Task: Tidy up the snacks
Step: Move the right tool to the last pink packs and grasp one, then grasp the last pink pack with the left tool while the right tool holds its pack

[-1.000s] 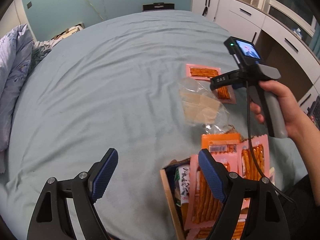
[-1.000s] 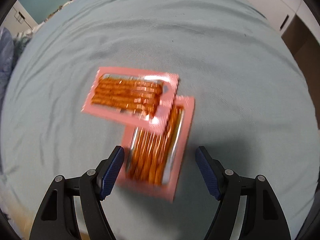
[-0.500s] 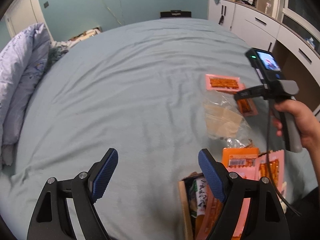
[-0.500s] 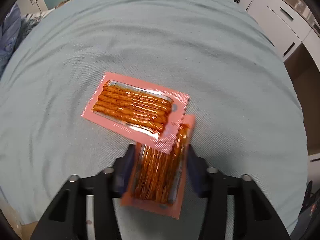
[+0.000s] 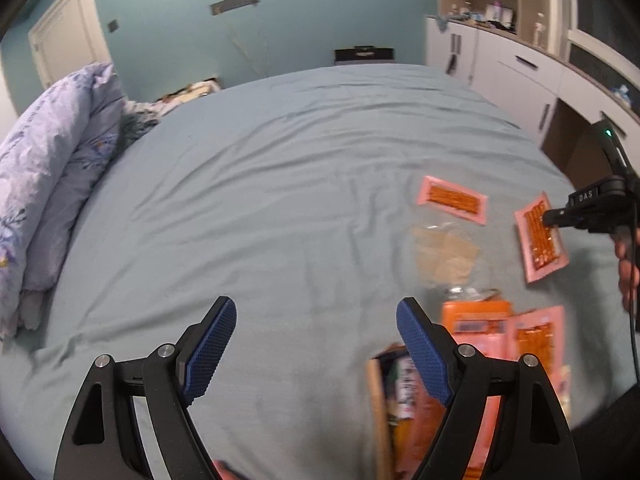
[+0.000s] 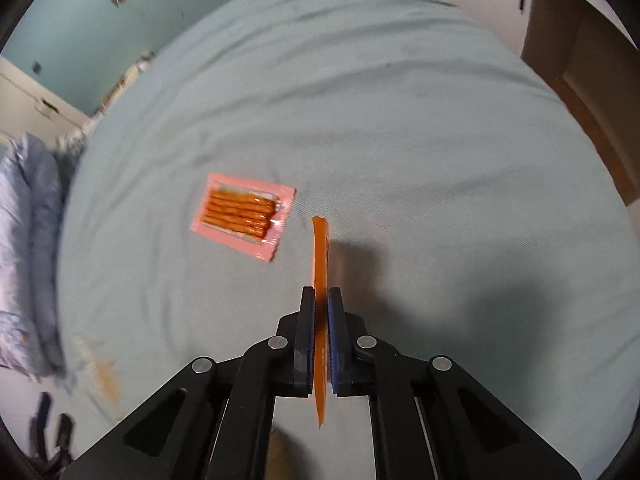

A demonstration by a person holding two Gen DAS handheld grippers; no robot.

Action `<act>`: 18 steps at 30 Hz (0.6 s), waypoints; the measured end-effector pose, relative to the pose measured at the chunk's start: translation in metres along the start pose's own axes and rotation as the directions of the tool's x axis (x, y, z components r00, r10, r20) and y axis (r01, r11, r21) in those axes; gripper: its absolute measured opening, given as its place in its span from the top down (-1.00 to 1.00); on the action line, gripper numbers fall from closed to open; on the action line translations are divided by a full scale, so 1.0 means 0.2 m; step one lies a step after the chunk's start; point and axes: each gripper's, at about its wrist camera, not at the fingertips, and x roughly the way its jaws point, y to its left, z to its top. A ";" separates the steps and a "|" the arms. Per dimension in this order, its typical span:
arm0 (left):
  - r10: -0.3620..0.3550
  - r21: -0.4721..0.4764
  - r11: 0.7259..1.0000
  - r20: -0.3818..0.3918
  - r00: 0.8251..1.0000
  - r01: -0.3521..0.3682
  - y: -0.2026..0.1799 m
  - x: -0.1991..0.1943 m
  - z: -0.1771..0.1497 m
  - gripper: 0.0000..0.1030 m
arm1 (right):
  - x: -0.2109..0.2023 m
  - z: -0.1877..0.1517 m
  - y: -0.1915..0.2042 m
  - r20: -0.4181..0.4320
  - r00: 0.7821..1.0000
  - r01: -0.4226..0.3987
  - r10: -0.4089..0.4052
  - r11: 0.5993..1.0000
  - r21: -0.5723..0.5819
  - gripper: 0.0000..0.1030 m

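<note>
The right gripper (image 6: 318,344) pinches a flat pink packet of orange snack sticks (image 6: 319,264) edge-on above the pale blue bedsheet (image 6: 400,140); the left gripper (image 5: 316,344) hangs spread, empty, beside the box of snacks (image 5: 416,408).

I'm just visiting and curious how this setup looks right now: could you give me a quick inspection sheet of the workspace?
Surface: bed with a wrinkled blue-grey sheet.
Job's things: one pink snack packet lying flat; another, the held packet, lifted edge-on; wooden box of snacks at the near edge.
Clutter: clear plastic bag, rumpled duvet.
Grippers: left gripper open, empty; right gripper shut on the held packet.
Cables: black cable hanging by the person's hand.
Surroundings: teal wall, white cabinets.
</note>
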 end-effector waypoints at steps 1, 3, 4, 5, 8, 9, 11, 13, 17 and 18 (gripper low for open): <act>-0.022 0.003 1.000 0.001 1.000 0.022 -0.02 -0.01 0.02 -0.62 | -0.03 0.00 0.00 0.009 1.000 -0.029 0.029 0.999 0.015 0.94; -0.086 0.020 0.996 0.005 0.996 0.086 -0.10 -0.04 0.11 -0.63 | -0.09 -0.07 -0.02 0.025 0.996 -0.081 0.080 0.996 0.036 0.94; -0.104 0.029 0.994 0.004 0.995 0.104 -0.13 -0.04 0.14 -0.72 | -0.13 -0.11 -0.03 0.047 0.994 -0.101 0.099 0.994 0.045 0.94; -0.130 0.045 0.990 -0.005 0.991 0.130 -0.19 -0.03 0.21 -0.90 | -0.16 -0.12 -0.04 0.060 0.992 -0.113 0.110 0.992 0.048 0.94; -0.196 0.083 0.976 -0.077 0.978 0.202 -0.42 0.07 0.41 -1.00 | -0.26 -0.15 -0.07 0.116 0.984 -0.144 0.137 0.988 0.061 0.94; -0.218 0.081 0.971 -0.105 0.970 0.226 -0.47 0.11 0.46 -1.00 | -0.28 -0.15 -0.06 0.130 0.983 -0.140 0.131 0.989 0.055 0.94; -0.291 0.032 0.953 -0.192 0.937 0.302 -0.59 0.26 0.58 -1.00 | -0.27 -0.15 -0.08 0.155 0.981 -0.128 0.117 0.990 0.058 0.94; -0.309 -0.008 0.948 -0.270 0.912 0.319 -0.70 0.44 0.70 -1.00 | -0.23 -0.14 -0.10 0.159 0.983 -0.104 0.092 0.992 0.068 0.94; -0.231 0.038 0.962 -0.411 0.882 0.269 -0.86 0.82 0.81 -1.00 | -0.13 -0.10 -0.17 0.129 0.986 -0.122 0.106 0.985 0.123 0.94; -0.193 0.061 0.968 -0.437 0.879 0.243 -0.89 0.90 0.80 -1.00 | -0.14 -0.09 -0.18 0.124 0.986 -0.127 0.111 0.983 0.132 0.94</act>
